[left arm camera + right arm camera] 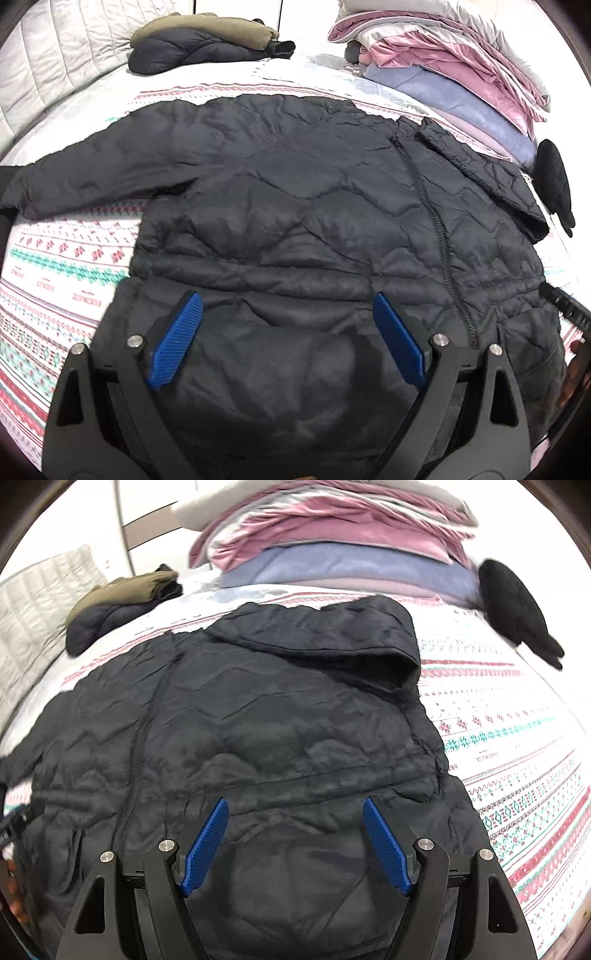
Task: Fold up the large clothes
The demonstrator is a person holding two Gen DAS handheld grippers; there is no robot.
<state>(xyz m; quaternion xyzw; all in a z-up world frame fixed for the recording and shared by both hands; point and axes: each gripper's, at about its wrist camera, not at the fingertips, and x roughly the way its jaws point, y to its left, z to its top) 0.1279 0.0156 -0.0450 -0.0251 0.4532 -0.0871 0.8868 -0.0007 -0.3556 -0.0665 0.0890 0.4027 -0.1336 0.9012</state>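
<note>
Left wrist view shows us the dark quilted jacket [295,206] spread flat on the patterned bedspread [66,266], zip side up, hem toward us and collar end away. Its long axis runs straight ahead from both tools, hem to shoulders. One sleeve [85,177] reaches out to the left across the bedspread; the other side appears already turned in, a flap [332,635] lying over the body on the right.

Our left gripper [288,317] hangs over the hem with its blue pads [177,339] spread wide and nothing between them. Our right gripper [295,827] is likewise parted and empty above the hem on its own side. We cannot tell whether either touches the fabric.

We judge the outstretched sleeve to be the next thing to fold, and it lies left and ahead, so the left tool is much the nearer one.

Farther out, a folded olive and navy bundle [207,40] sits near the far-left edge of the bed, a stack of pink and blue bedding [340,542] at the far right, and a black glove-like item [517,609] just beside that stack.
</note>
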